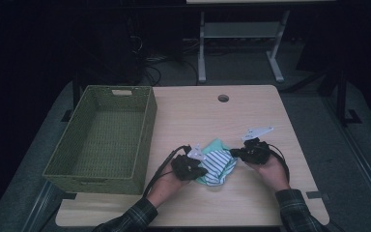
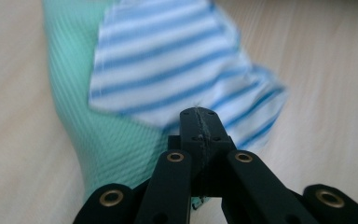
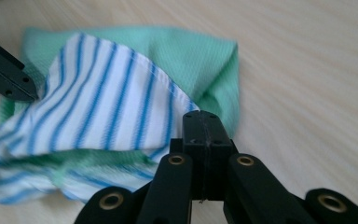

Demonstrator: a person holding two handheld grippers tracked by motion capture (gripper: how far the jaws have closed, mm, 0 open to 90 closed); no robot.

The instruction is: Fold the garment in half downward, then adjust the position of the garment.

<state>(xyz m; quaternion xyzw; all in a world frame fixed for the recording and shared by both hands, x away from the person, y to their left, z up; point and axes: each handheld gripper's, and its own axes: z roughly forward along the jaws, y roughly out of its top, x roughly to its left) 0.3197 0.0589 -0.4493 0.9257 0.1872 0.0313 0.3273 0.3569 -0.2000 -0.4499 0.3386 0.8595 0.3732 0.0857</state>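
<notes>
Pale wood-grain table [image 1: 251, 116] under me, dark room beyond it, a cable hole near the far edge. On it, toward the near edge and a little right of the middle, lies the cloth [image 1: 216, 166]: a green waffle-weave piece with a white, blue-striped face folded over it, crumpled into a rough wedge. Its long run goes across the table, from one of my tools to the other.

I have the left gripper [image 2: 199, 122] at the cloth's left end and the right gripper [image 3: 201, 126] at its right end, so the cloth sits squarely between them and neither hand is the nearer. Both pairs of jaws are pressed together. On the left, the tips meet at the striped hem and seem to nip it; on the right they close at the corner of the striped flap, and I judge that a pinch too, though the fabric inside the tips is hidden.

Outward from there, the green woven basket [image 1: 101, 140] stands along the left edge, open side up, well apart from the cloth and beyond my left hand. Any lift toward it travels leftward across the table.

I can read no brand, label or writing anywhere.
</notes>
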